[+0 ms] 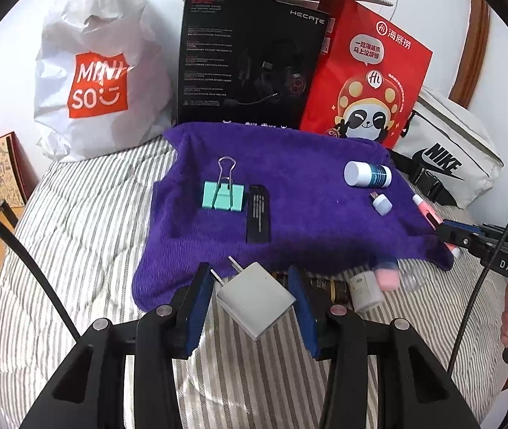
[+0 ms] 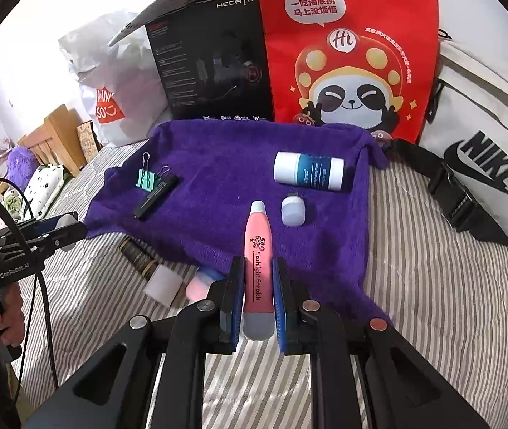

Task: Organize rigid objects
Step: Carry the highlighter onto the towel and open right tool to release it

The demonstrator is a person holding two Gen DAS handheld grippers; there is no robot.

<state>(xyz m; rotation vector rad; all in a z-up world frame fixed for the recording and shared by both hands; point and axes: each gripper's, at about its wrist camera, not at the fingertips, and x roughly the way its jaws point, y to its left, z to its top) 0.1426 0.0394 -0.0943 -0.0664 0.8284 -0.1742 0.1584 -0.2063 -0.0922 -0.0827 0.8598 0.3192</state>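
The task is looking about half done. Four small things are already lying on the purple towel [image 1: 289, 178]: a green binder clip [image 1: 223, 196] with a flat black stick [image 1: 258, 213] just beside it on the left part, and a white-and-blue bottle [image 1: 366, 174] with a small white USB piece [image 1: 382, 203] near it on the right part.

Two more things are being carried now. The left gripper [image 1: 250, 302] is grasping a grey wall charger [image 1: 257, 296] between its blue pads, with the prongs pointing up and to the left, above the near edge of the towel. The right gripper [image 2: 258, 295] is clenching a pink flashlight earpick [image 2: 259, 268], with its white tip pointing toward the middle of the towel.

Still waiting on the striped bedding [image 2: 433, 304], just in front of the towel's near edge, are a dark bottle with gold trim [image 2: 139, 255], a white block [image 2: 164, 284] and something pink [image 2: 198, 286]. These are blurred, so I cannot say exactly what they are, and maybe there is one more clear piece there.

So I am judging that two things are being placed and at least three are remaining.
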